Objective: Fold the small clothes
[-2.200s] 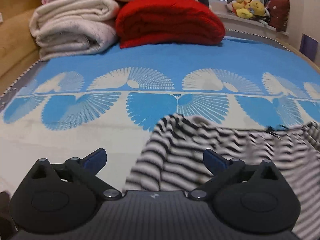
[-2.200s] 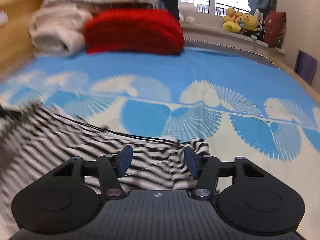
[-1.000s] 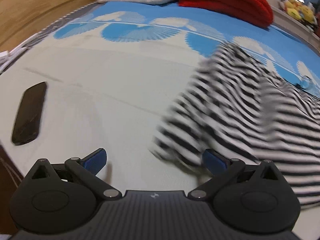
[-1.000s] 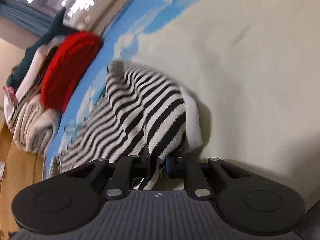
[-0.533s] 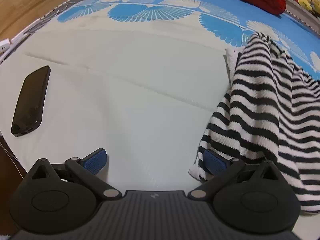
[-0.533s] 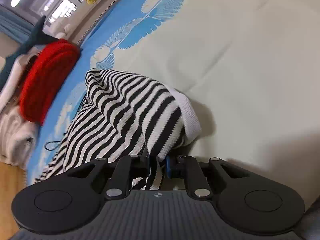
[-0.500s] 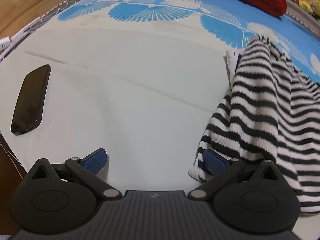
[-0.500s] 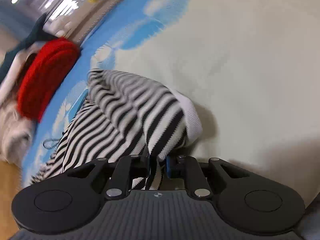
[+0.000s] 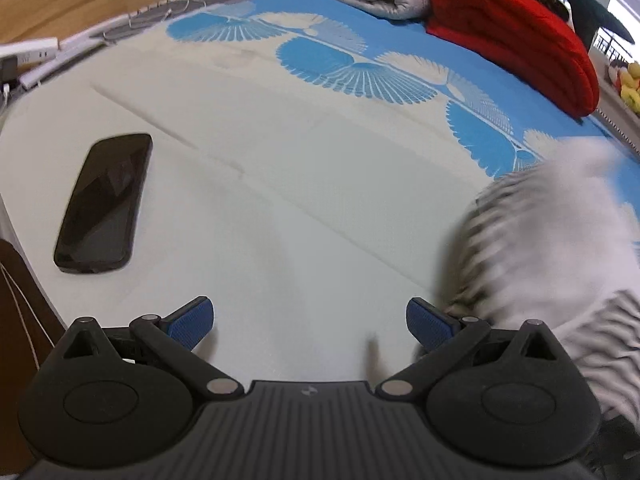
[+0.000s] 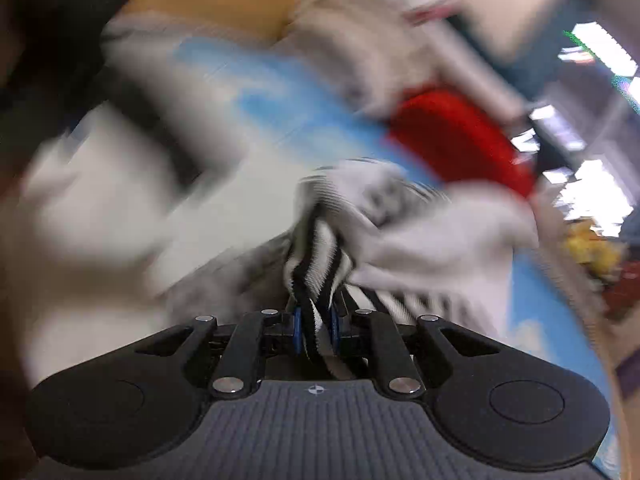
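Two tools, one busy: my right tool (image 10: pixel 315 330) pinches the striped top (image 10: pixel 316 256), bunched just ahead of it over the bed (image 9: pixel 280 208). My left tool (image 9: pixel 310 322) gapes empty, with the top (image 9: pixel 552 248) blurred beside its right finger.

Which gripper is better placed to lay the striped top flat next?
Right. The right gripper already pinches the striped top between its jaws. The left gripper is open over bare sheet, the top only beside it.
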### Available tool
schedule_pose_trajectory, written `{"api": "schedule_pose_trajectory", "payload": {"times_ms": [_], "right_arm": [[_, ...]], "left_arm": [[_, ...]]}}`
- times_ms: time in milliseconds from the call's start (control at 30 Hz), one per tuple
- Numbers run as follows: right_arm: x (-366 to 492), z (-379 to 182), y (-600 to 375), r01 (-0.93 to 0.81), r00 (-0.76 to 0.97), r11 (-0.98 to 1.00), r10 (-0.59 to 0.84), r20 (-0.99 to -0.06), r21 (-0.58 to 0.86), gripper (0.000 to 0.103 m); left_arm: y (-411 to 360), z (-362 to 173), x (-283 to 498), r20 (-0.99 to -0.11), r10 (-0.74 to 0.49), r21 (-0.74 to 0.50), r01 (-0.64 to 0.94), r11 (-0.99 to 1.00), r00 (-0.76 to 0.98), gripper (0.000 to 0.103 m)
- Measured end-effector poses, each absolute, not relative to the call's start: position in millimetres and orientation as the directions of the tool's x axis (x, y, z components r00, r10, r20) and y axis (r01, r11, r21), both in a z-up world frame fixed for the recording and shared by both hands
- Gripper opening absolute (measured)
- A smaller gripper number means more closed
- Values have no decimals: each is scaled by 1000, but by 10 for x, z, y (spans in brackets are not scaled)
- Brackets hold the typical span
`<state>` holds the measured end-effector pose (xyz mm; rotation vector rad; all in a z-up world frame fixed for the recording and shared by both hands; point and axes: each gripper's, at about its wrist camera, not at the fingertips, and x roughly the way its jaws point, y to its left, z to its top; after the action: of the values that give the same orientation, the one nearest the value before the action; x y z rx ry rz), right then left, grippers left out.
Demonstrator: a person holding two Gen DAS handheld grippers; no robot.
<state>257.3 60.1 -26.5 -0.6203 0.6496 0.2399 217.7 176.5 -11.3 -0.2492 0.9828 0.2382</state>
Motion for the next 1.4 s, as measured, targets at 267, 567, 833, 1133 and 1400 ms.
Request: {"api": "schedule_pose_trajectory", "payload": {"times_ms": [267,567,833,1133,1400], "right_arm": [[2375,-241,608,-418,790,823,121,-601,-384,21],[2189,-114,399,-531,612,842,304,-730,-95,20],[2182,549,-802,-193,820,960,45,-571,-202,22],[2035,63,-788,-314,720,937,129,-682,-154,20],[3053,871,-1396,-362,768,921,206,-606,-146,54]], "left_arm": [[1579,39,2054,-783,-77,-218,-157,963,617,103],[1237,-331,2323,-859,-120,-185,-84,979,498,103],[1196,-289,2338,-859,-88,-182,-139,973,505,103],[1174,-158,1904,-828,-179,-283,-120,952,532,103],[1081,-245,2082,-855,-141,-242,-145,959,499,103]]}}
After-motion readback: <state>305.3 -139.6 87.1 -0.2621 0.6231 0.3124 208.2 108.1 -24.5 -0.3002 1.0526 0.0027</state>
